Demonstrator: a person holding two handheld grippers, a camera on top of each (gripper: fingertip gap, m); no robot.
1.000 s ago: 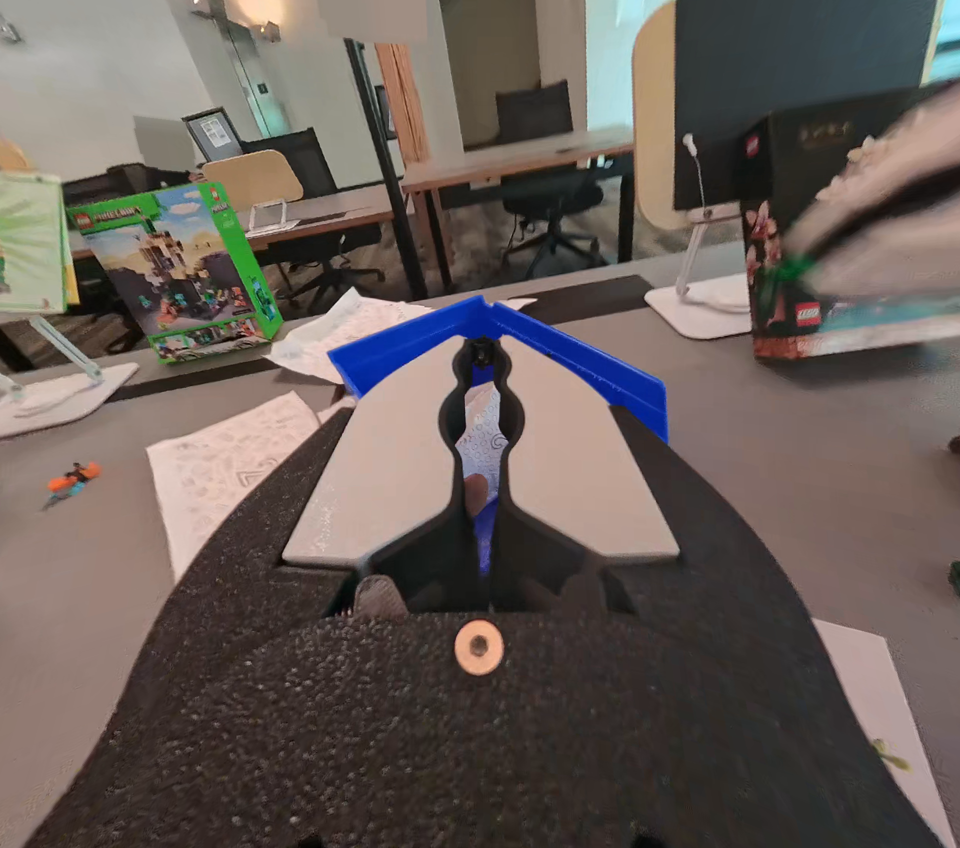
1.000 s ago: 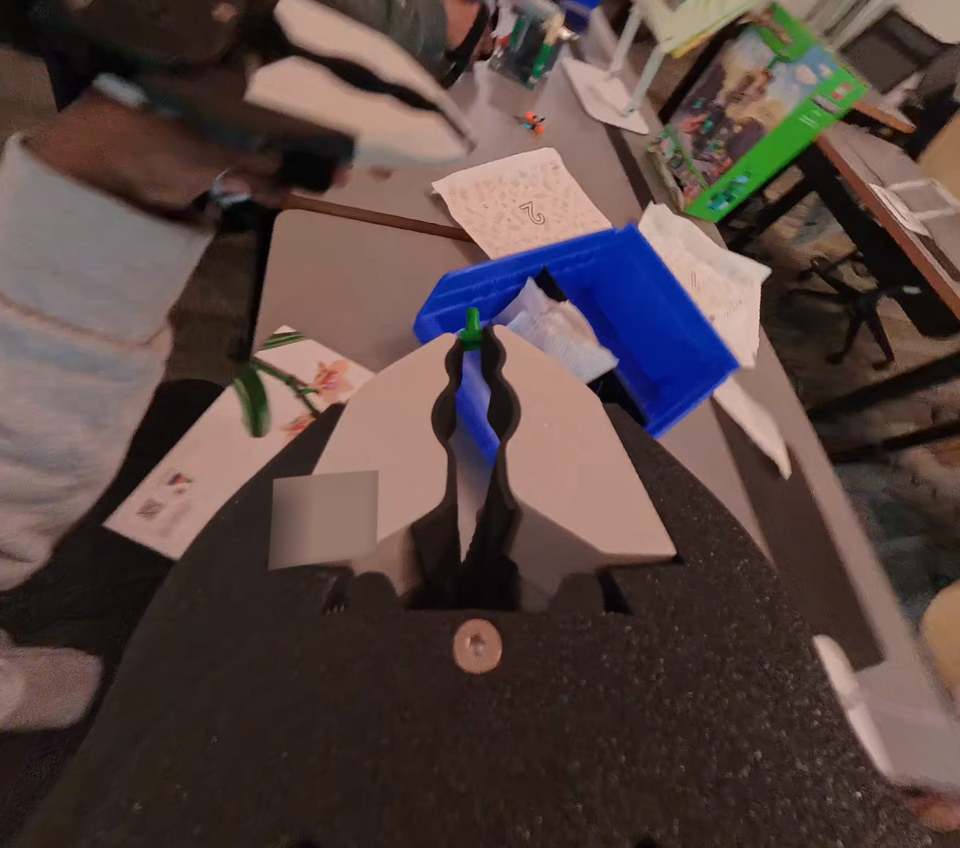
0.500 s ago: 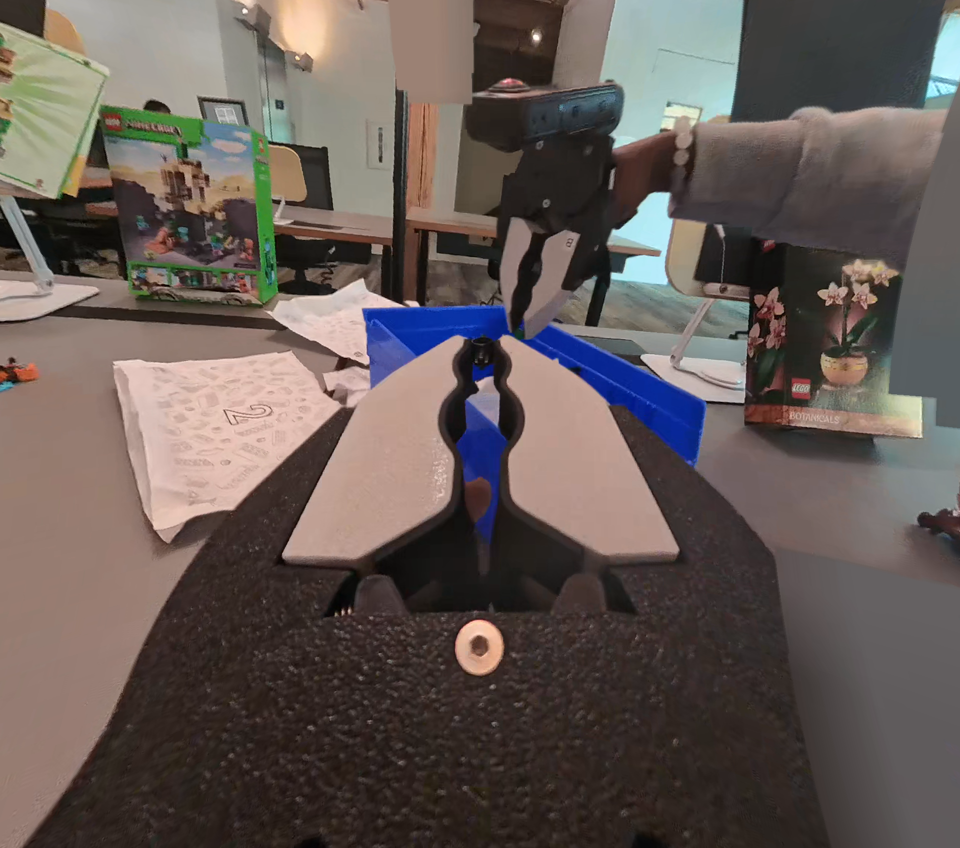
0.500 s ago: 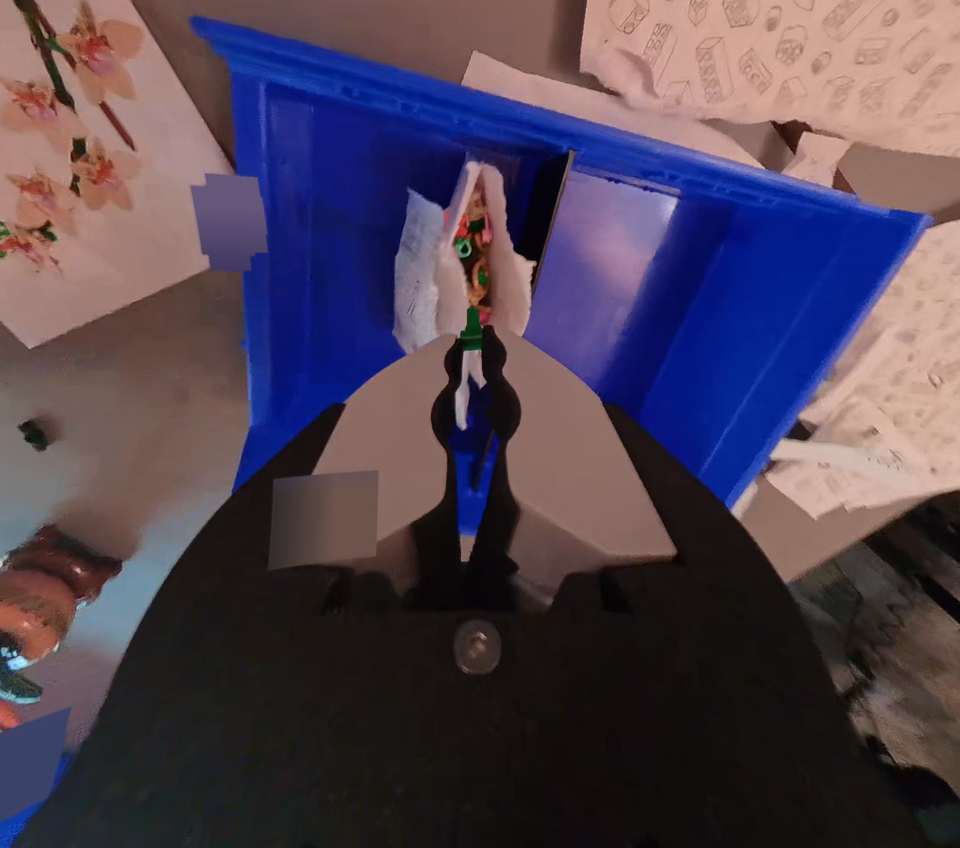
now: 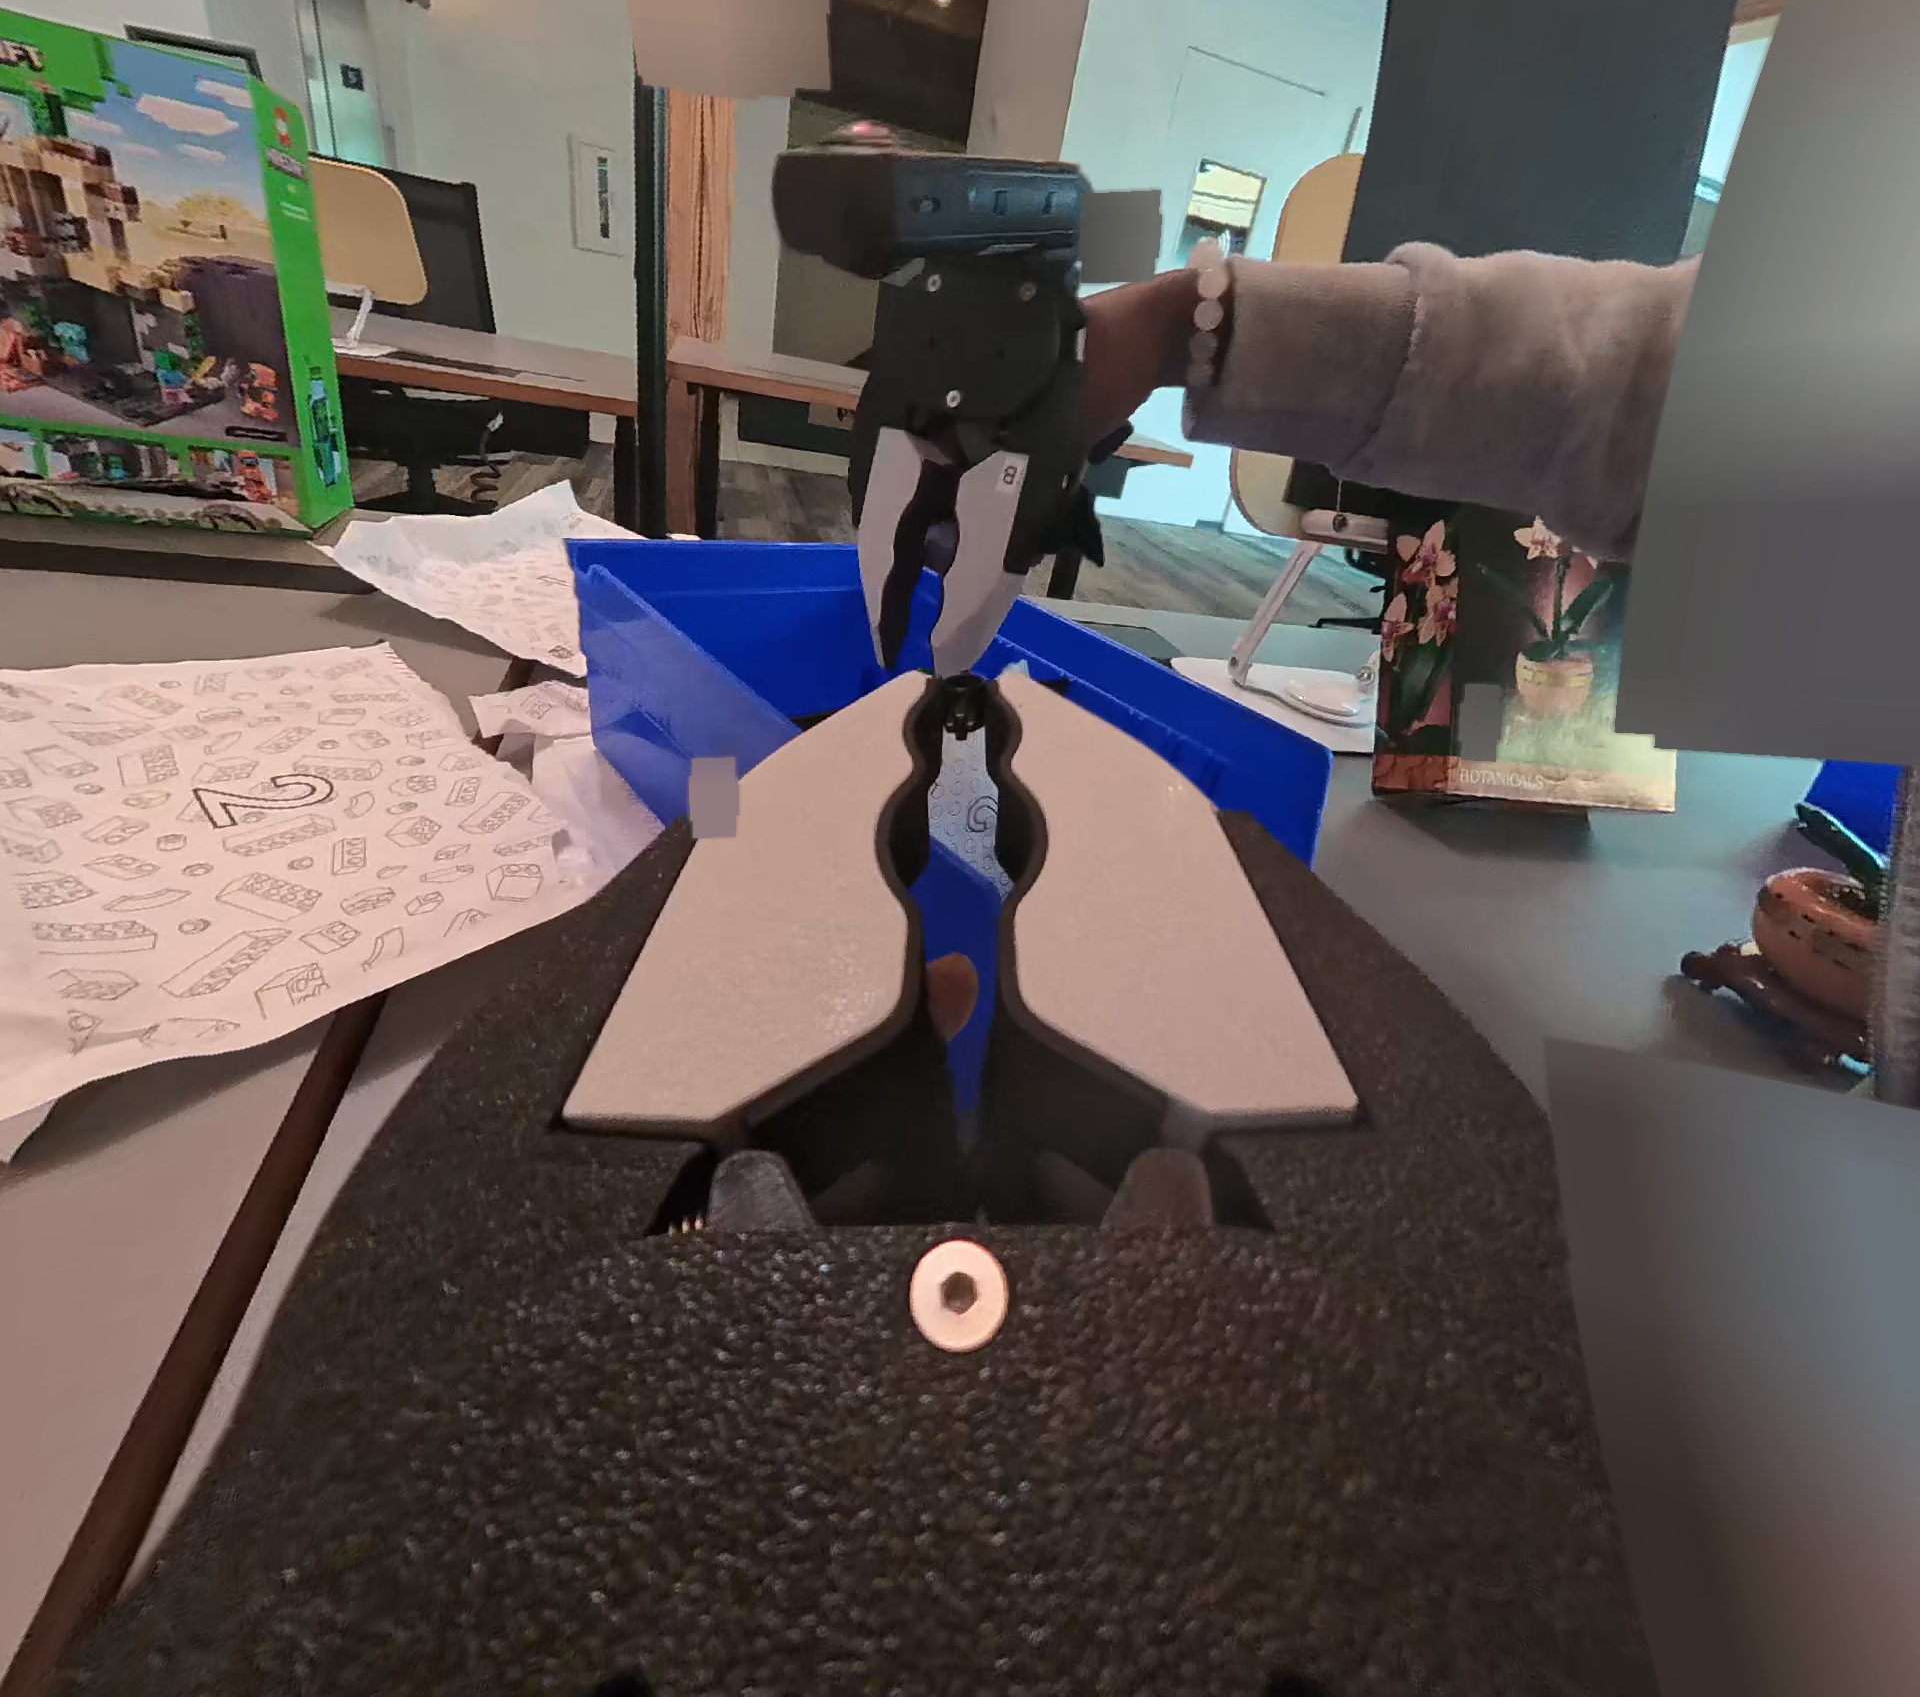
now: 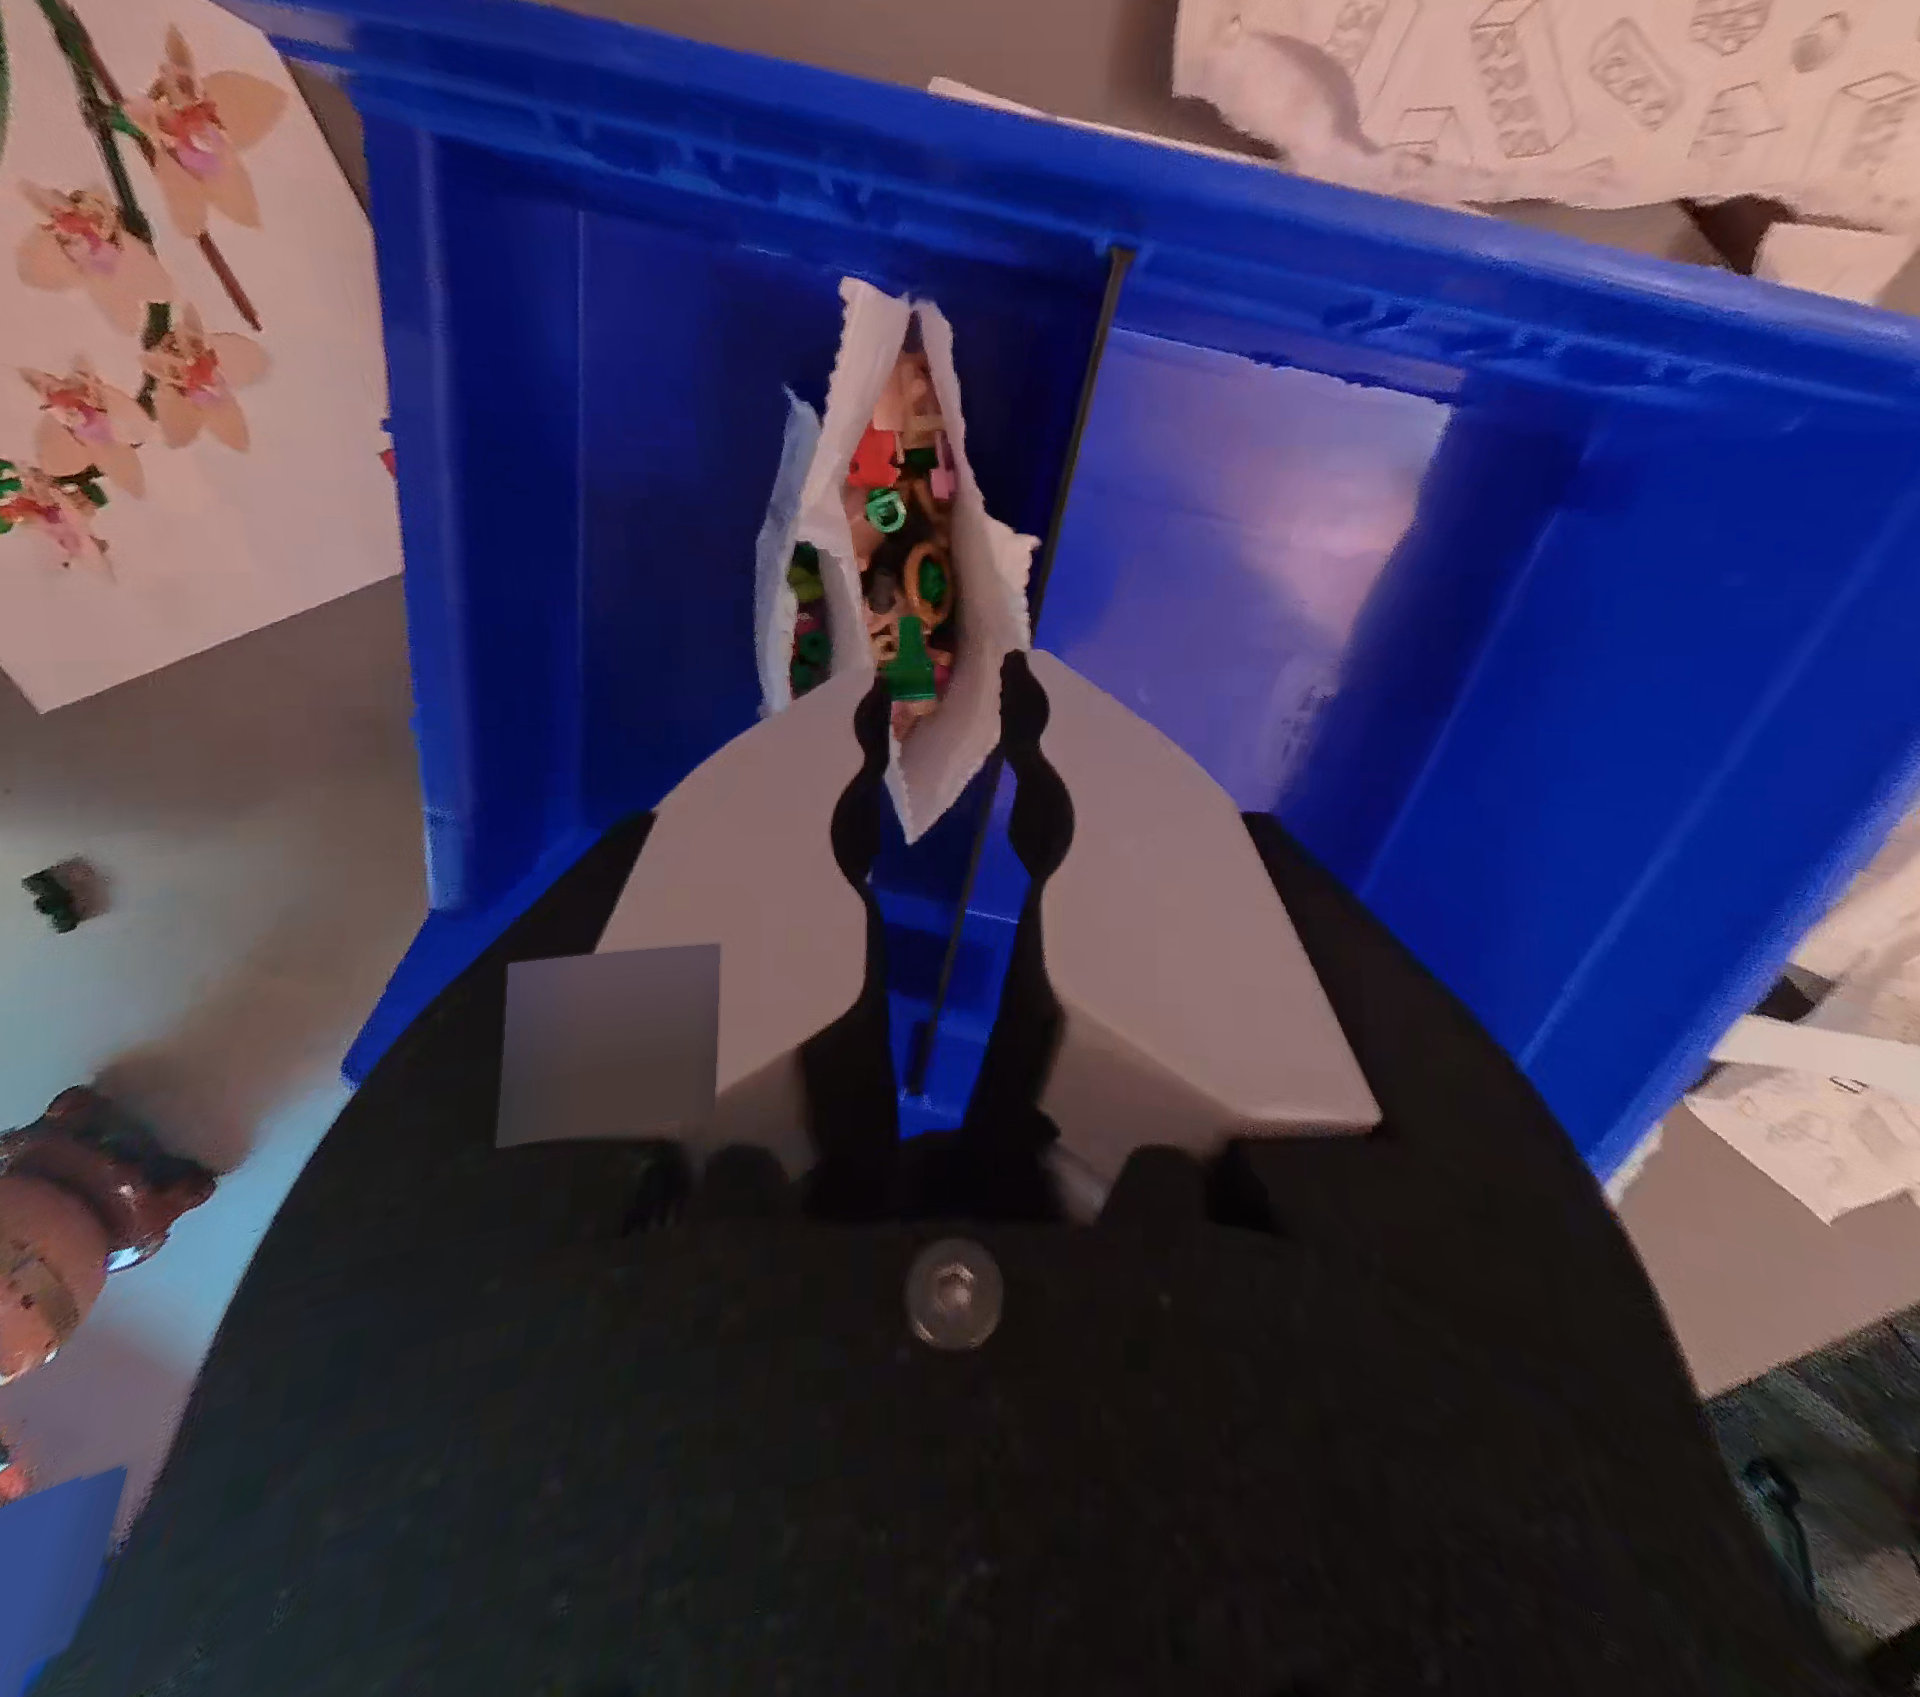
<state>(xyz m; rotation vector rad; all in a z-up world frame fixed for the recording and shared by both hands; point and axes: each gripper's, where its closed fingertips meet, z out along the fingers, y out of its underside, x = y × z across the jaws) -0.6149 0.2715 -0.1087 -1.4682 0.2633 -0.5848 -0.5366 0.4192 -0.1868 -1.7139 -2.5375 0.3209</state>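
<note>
Right gripper (image 6: pixel 951 681) parted over glossy blue plastic bin (image 6: pixel 1558 608), small green brick (image 6: pixel 909 660) at fingertips, above torn paper bag (image 6: pixel 925 567). Left gripper (image 5: pixel 958 697) clenched on tiny dark piece (image 5: pixel 958 702).

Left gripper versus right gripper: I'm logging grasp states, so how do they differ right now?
The left gripper is shut on a small black piece; the right gripper is open. The left gripper points level toward the blue bin; the right gripper points down into it, above a torn paper bag of small pieces. Both are at the same bin.
</note>
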